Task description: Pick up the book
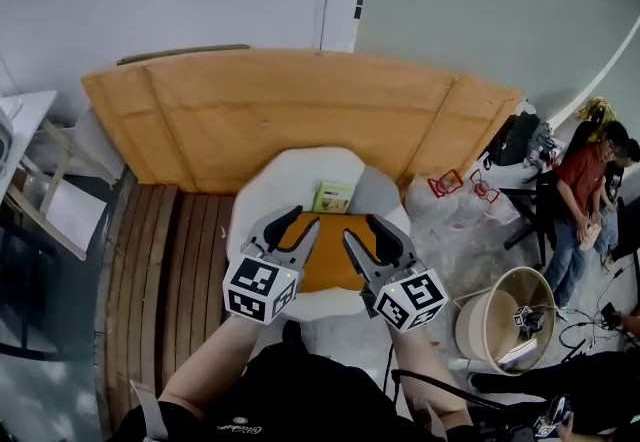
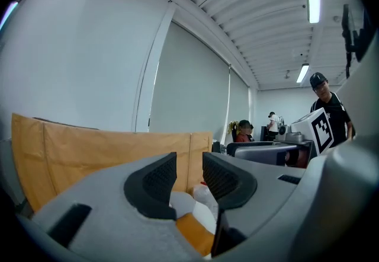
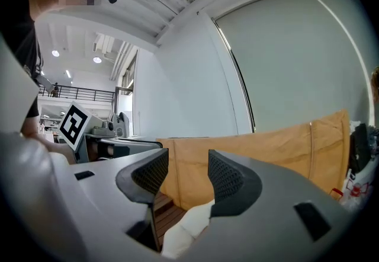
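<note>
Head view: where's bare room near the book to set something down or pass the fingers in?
Free: the orange panel between the book and the left gripper and right gripper; the white top left of the book. Crowded: right of the book, where a grey piece sits close, plastic bags beyond.

Held the left gripper (image 1: 306,220) and the right gripper (image 1: 357,228) side by side, just above an orange pad (image 1: 330,258) on a white round seat (image 1: 290,180). Gripped nothing: left jaws almost together, right jaws a little apart. Saw a green book (image 1: 333,197) flat on the seat, just beyond the jaw tips. Behind the seat, a tan board (image 1: 280,110); at left, wooden slats (image 1: 175,260); at right, plastic bags (image 1: 450,205), a round basket (image 1: 463,325), a person in a red shirt (image 1: 583,178).
</note>
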A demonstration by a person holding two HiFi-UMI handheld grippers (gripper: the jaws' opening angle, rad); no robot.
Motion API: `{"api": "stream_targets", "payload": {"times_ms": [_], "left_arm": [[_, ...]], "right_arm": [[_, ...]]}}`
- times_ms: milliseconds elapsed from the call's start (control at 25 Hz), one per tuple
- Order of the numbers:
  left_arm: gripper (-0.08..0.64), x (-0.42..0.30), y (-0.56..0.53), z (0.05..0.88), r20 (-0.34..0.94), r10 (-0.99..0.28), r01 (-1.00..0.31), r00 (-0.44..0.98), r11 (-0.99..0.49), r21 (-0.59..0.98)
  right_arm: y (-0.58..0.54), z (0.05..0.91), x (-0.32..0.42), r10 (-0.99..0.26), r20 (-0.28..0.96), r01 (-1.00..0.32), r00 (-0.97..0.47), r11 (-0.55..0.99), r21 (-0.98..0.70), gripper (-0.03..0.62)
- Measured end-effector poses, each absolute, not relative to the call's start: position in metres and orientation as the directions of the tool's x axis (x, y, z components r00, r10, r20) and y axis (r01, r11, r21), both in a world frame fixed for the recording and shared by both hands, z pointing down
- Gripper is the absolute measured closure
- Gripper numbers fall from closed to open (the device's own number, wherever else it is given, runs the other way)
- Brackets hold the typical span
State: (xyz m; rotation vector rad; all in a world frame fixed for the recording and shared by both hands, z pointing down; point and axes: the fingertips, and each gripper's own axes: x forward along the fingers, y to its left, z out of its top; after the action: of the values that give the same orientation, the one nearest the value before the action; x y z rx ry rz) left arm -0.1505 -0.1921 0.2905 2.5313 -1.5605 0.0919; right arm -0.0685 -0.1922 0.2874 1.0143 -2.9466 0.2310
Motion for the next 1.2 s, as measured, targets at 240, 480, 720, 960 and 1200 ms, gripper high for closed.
{"api": "stream_targets", "payload": {"times_ms": [240, 480, 720, 960, 1200], "left_arm": [[0.423, -0.166, -0.248, 0.281, 0.123, -0.868, -0.876, 0.482, -0.472, 0.104], [0.423, -0.163, -0.28, 0.277, 0.127, -0.857, -0.866, 0.499, -0.489, 0.105], [0.423, -0.137, -0.297, 0.285, 0.148, -0.864, -0.876, 0.481, -0.466, 0.126], [0.423, -0.119, -0.302, 0.29, 0.164, -0.874, -0.889, 0.457, -0.441, 0.124], [0.423, -0.104, -0.306, 0.307, 0.203, -0.876, -0.899, 0.437, -0.417, 0.133]], "right_arm": [[-0.25, 0.276, -0.084, -0.645, 0.04, -0.645, -0.763, 0.755, -0.121, 0.399], [-0.282, 0.27, -0.077, -0.665, 0.039, -0.665, -0.746, 0.738, -0.116, 0.399], [-0.302, 0.278, -0.059, -0.645, 0.054, -0.645, -0.762, 0.752, -0.136, 0.399], [-0.309, 0.285, -0.038, -0.635, 0.059, -0.636, -0.77, 0.758, -0.148, 0.399], [-0.316, 0.301, -0.021, -0.623, 0.081, -0.627, -0.778, 0.76, -0.173, 0.399]]}}
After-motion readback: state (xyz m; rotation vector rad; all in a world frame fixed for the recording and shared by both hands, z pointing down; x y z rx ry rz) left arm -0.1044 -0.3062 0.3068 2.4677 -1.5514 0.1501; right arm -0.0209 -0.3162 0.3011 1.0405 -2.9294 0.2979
